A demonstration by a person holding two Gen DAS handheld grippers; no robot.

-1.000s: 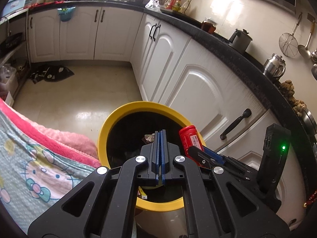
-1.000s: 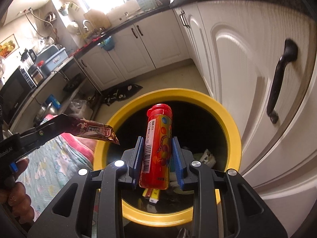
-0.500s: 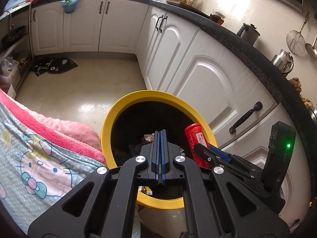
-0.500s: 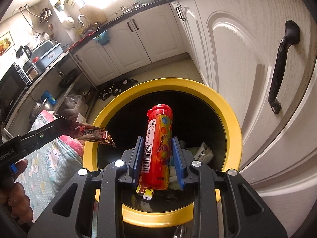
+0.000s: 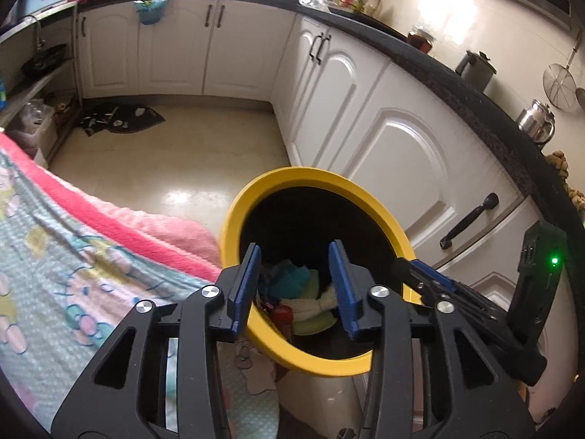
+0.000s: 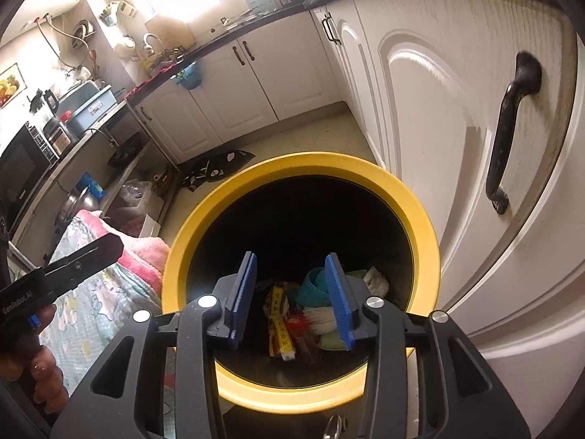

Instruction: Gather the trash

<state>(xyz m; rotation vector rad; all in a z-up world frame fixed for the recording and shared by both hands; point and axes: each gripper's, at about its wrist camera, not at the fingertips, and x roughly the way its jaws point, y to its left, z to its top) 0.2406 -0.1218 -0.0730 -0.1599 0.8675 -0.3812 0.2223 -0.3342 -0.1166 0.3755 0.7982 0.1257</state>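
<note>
A bin with a yellow rim (image 5: 234,219) (image 6: 299,162) stands right below both grippers. My left gripper (image 5: 294,256) hangs over its mouth; its jaws are opening and nothing is between them. My right gripper (image 6: 290,263) is also above the opening, jaws opening and nothing between them. It shows at the right of the left wrist view (image 5: 420,274). At the bottom of the bin lie a yellow wrapper (image 6: 279,307), a teal cloth (image 6: 314,289) (image 5: 292,274), a red item (image 6: 298,323) and pale paper scraps. A hand holds the left gripper (image 6: 84,259) at the left edge.
White cabinet doors with a black handle (image 6: 508,128) stand close on the bin's right. A pink-edged cartoon blanket (image 5: 73,256) lies against its left side. A dark mat (image 5: 120,119) lies on the tiled floor beyond. Pots and jars stand on the black counter (image 5: 475,84).
The left jaws went from shut to open and the brown wrapper they held is gone. The right jaws widened and the red candy tube has left them.
</note>
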